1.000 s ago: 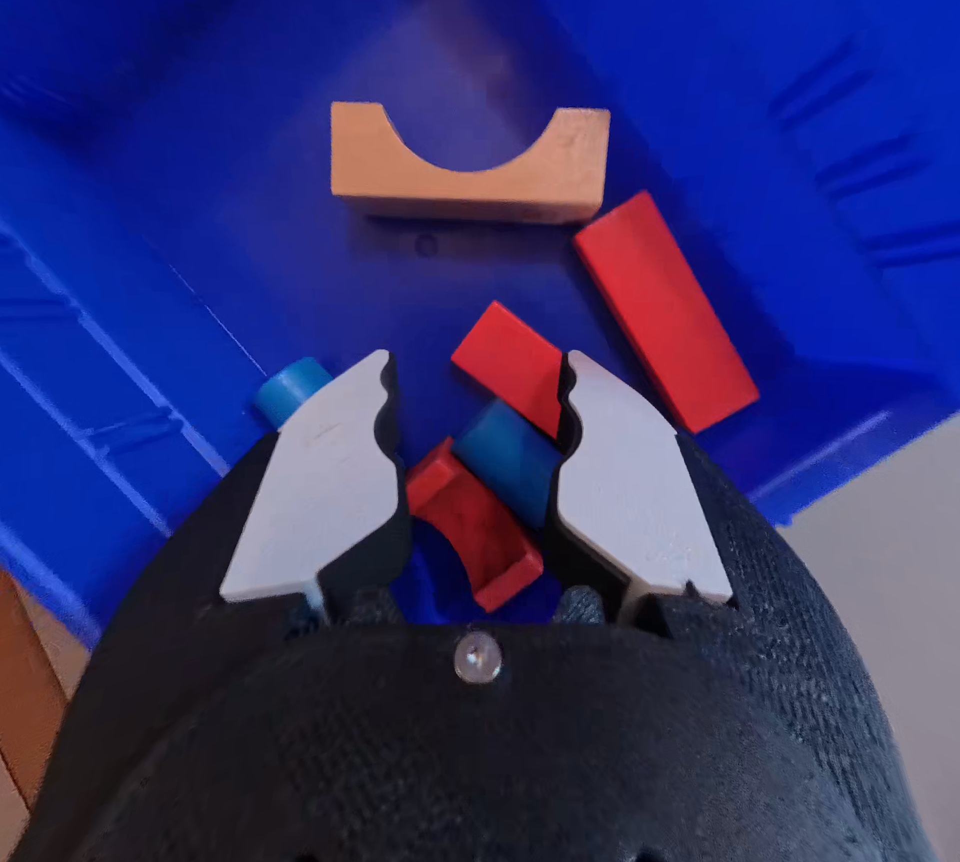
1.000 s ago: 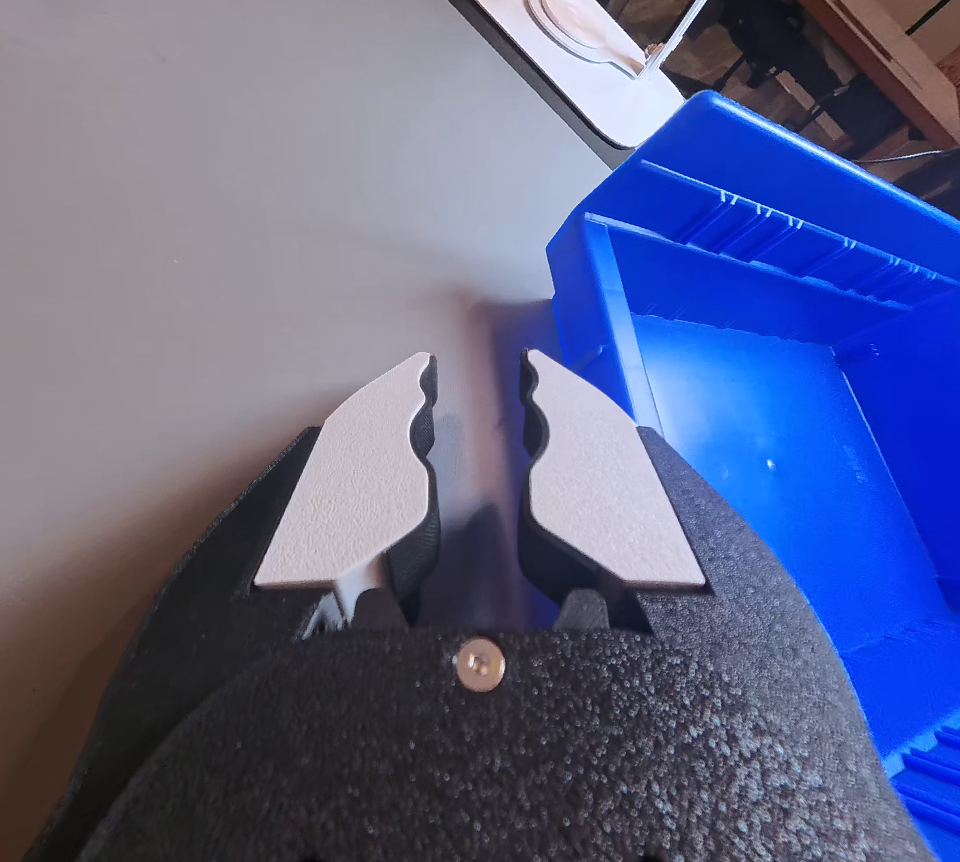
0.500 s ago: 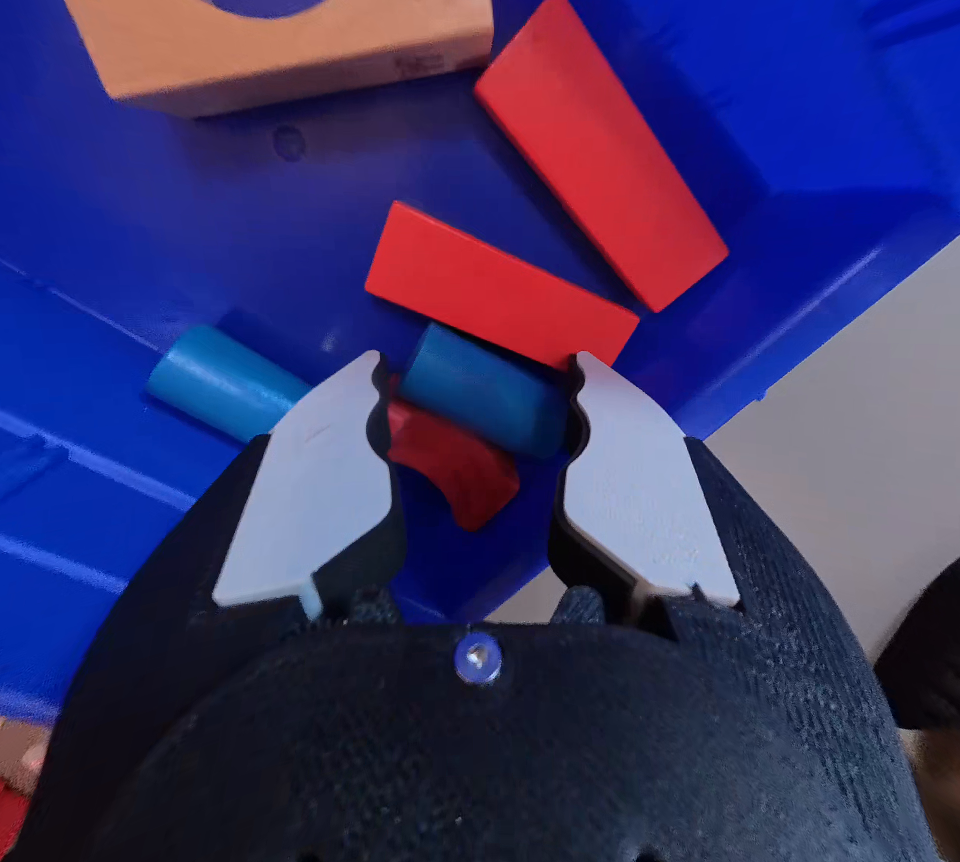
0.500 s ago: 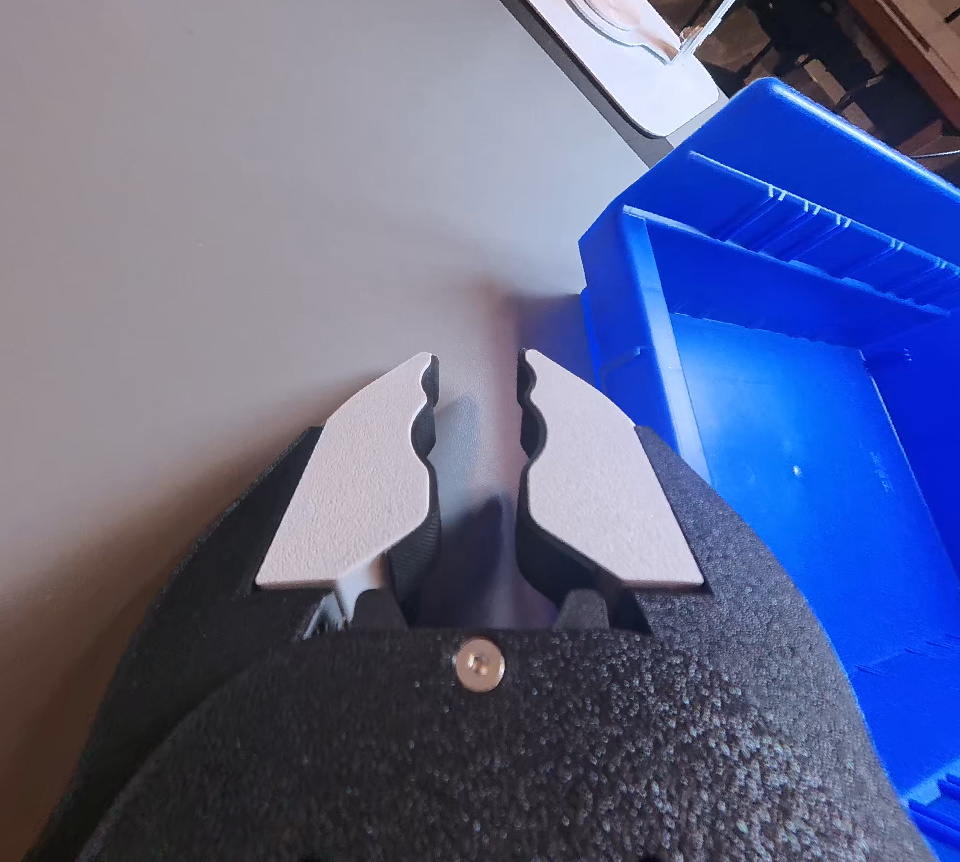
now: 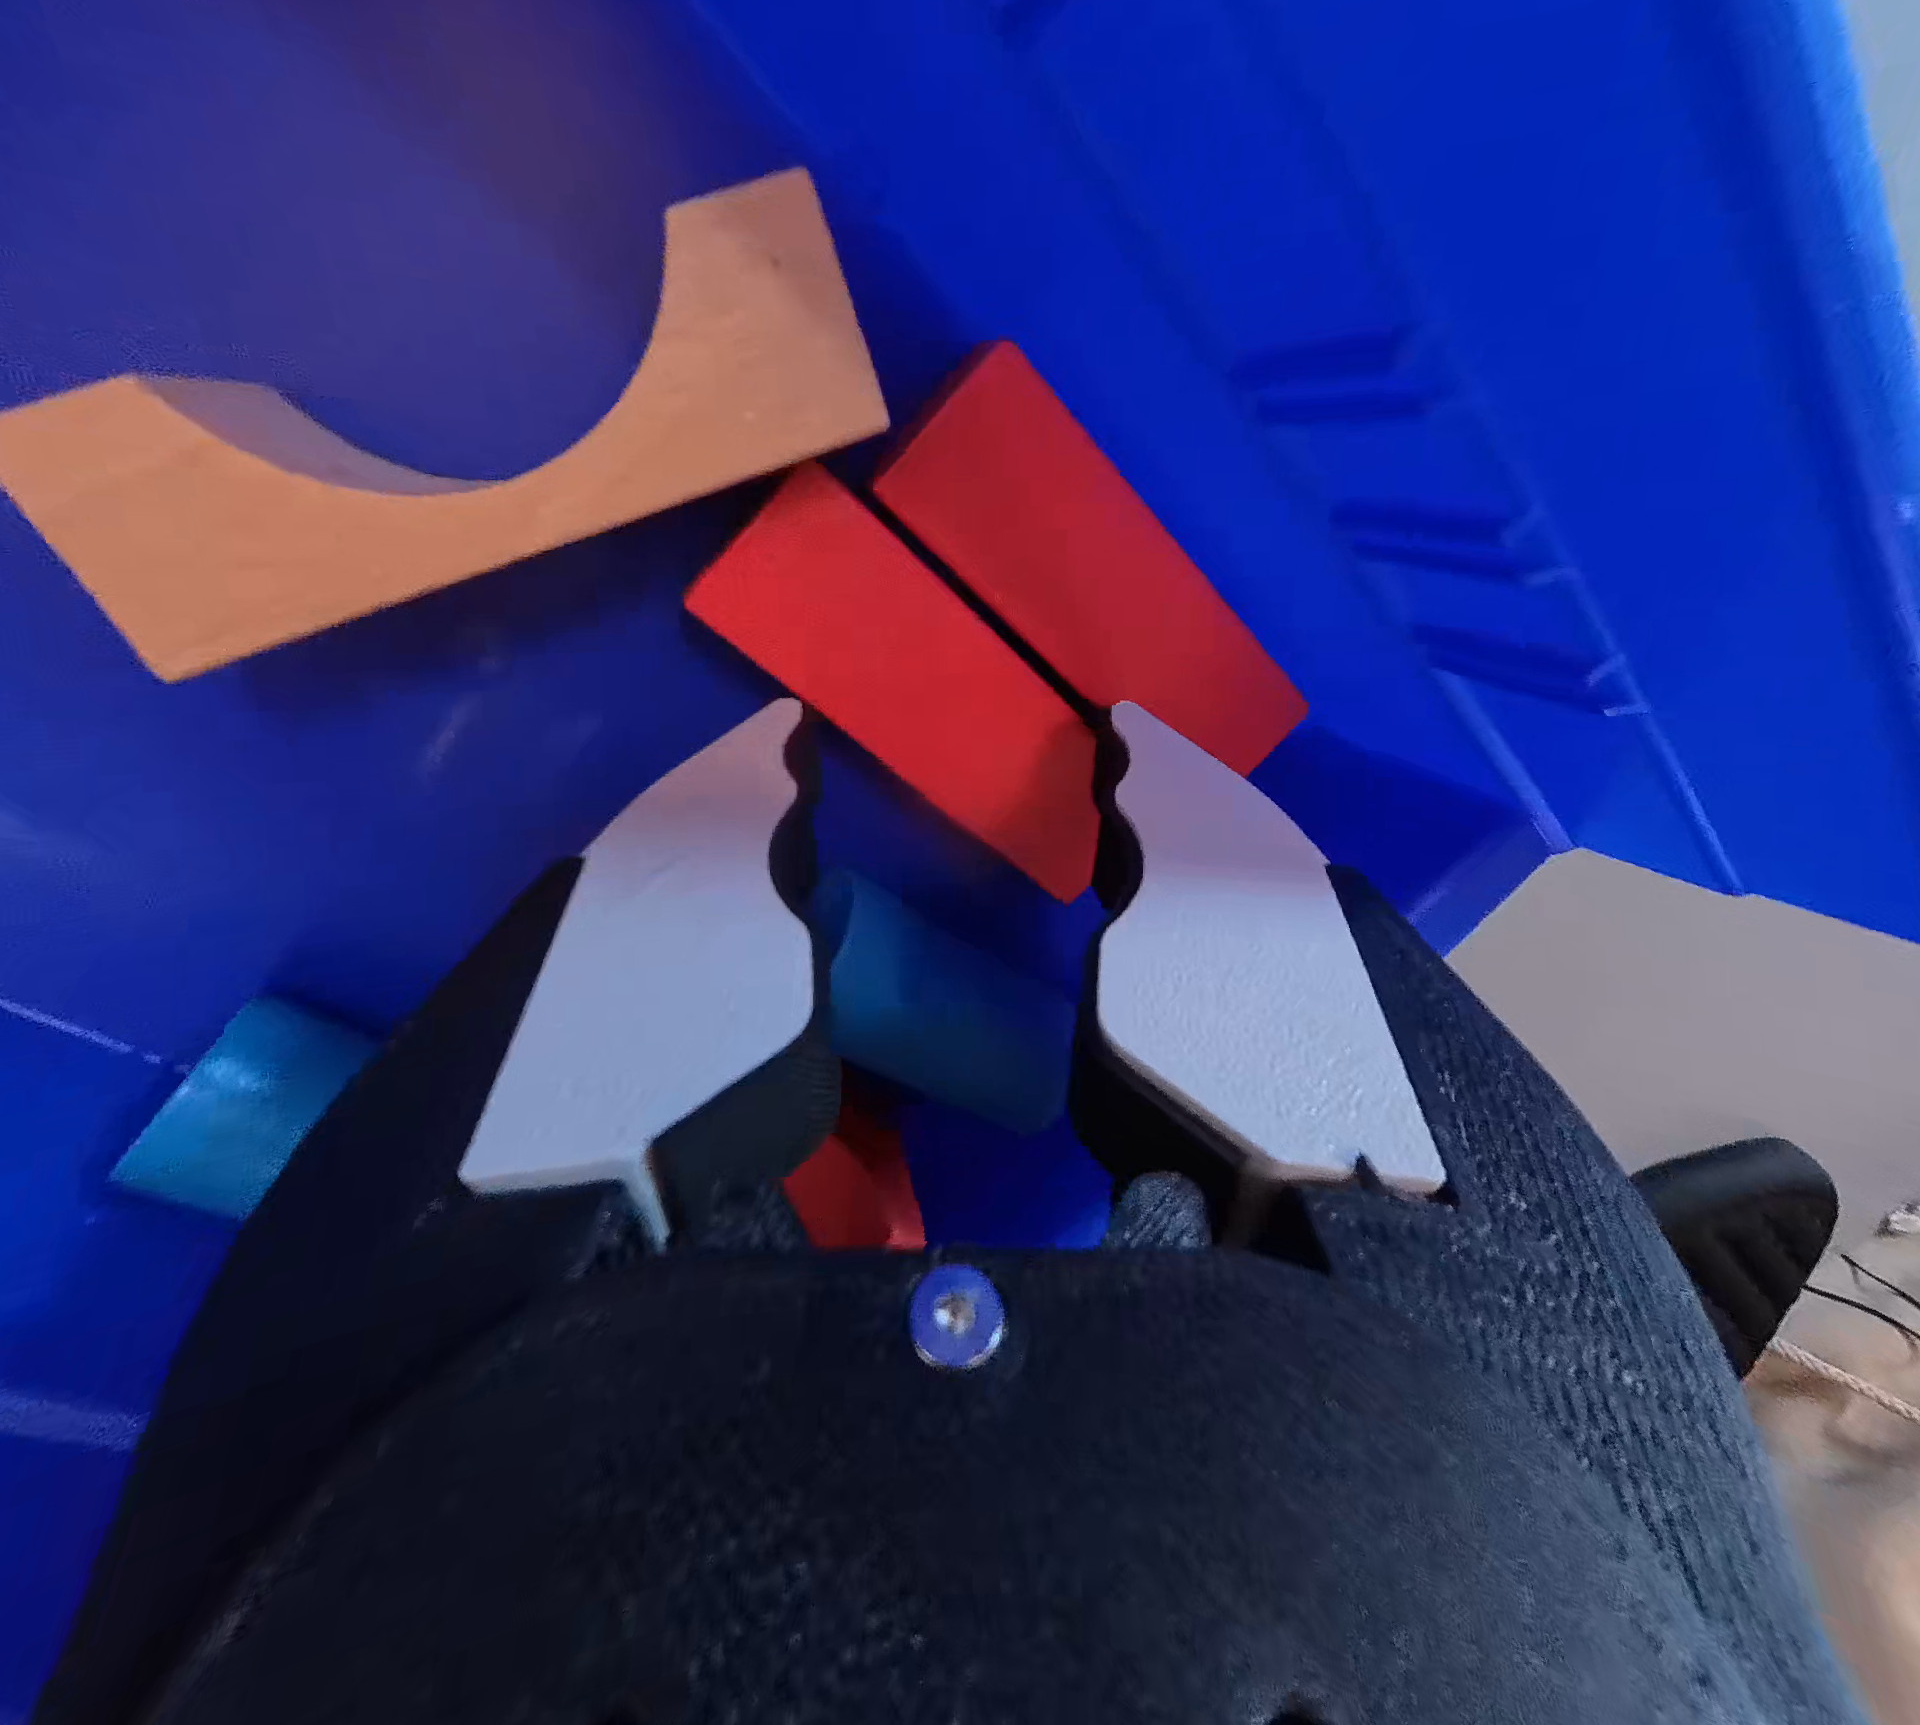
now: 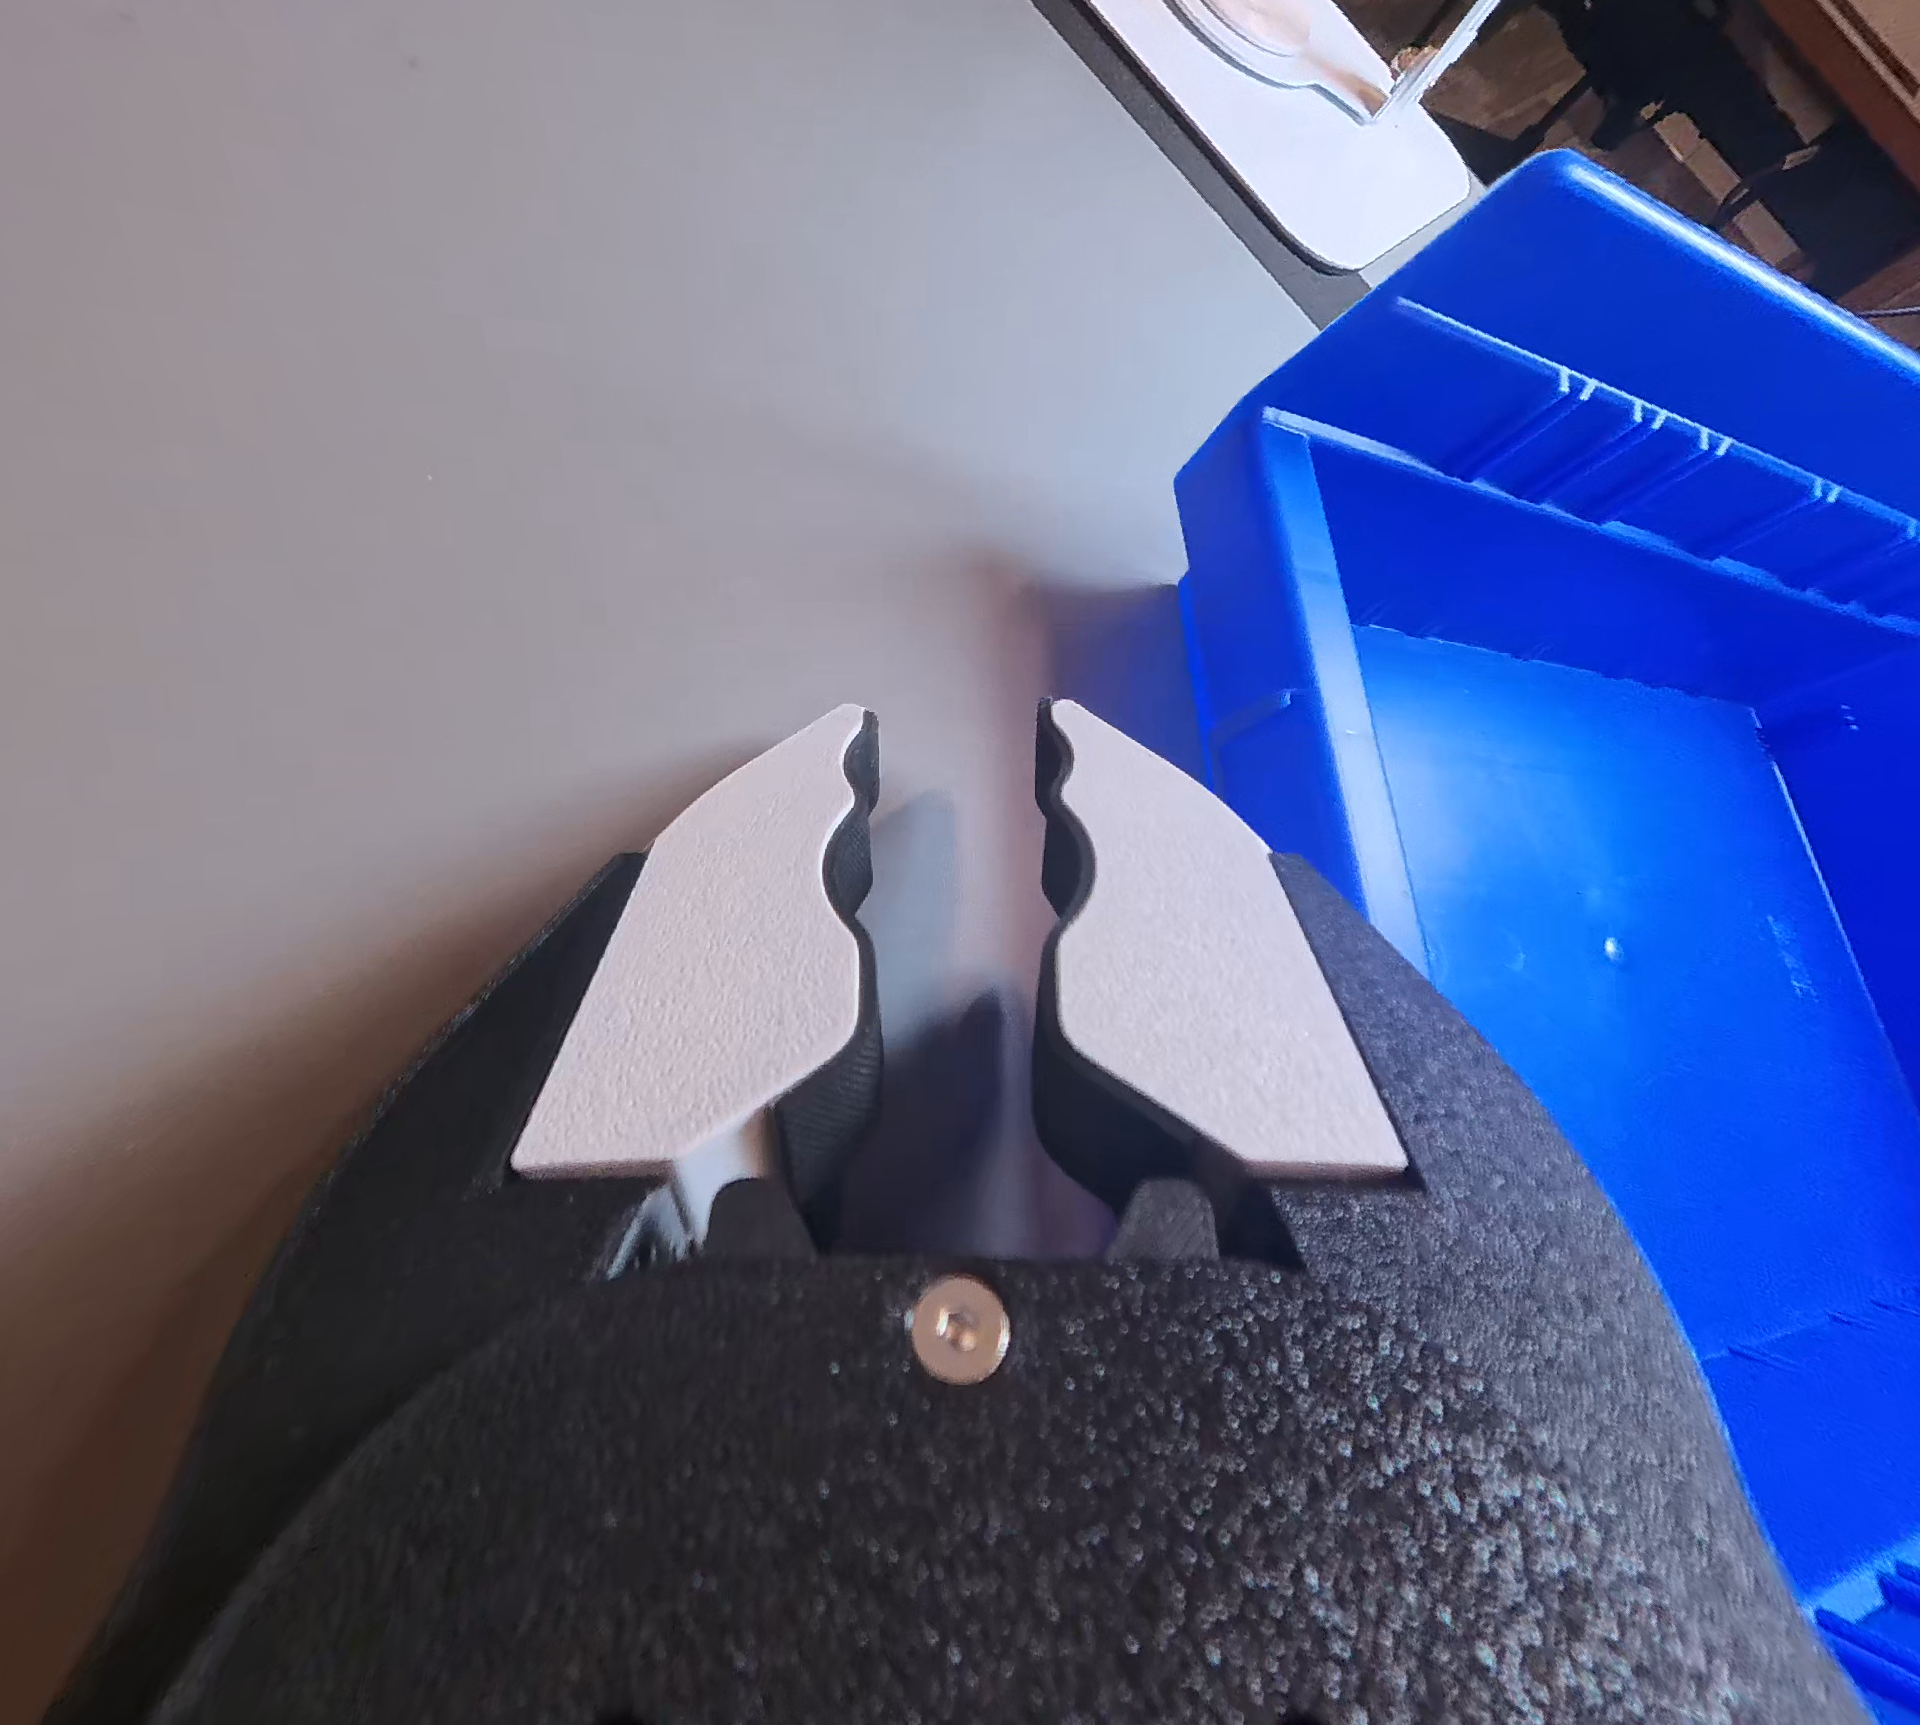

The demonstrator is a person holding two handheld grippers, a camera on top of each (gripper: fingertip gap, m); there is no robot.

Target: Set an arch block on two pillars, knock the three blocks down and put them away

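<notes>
Over the bin (image 5: 1351, 221) our left claw (image 5: 951, 719) gapes wide; closing crooked, we could shove the red blocks (image 5: 894, 667) away.

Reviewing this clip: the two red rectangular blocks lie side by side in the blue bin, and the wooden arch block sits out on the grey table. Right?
Not quite. The wooden arch block lies inside the blue bin, its corner at the red rectangular blocks, as the left wrist view shows. The rest holds.

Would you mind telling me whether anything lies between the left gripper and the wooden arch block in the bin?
Yes. The left gripper hangs open over the blue bin, and the nearer red rectangular block lies right at its fingertips, butted against the wooden arch block at one corner. A blue cylinder shows between the fingers.
</notes>
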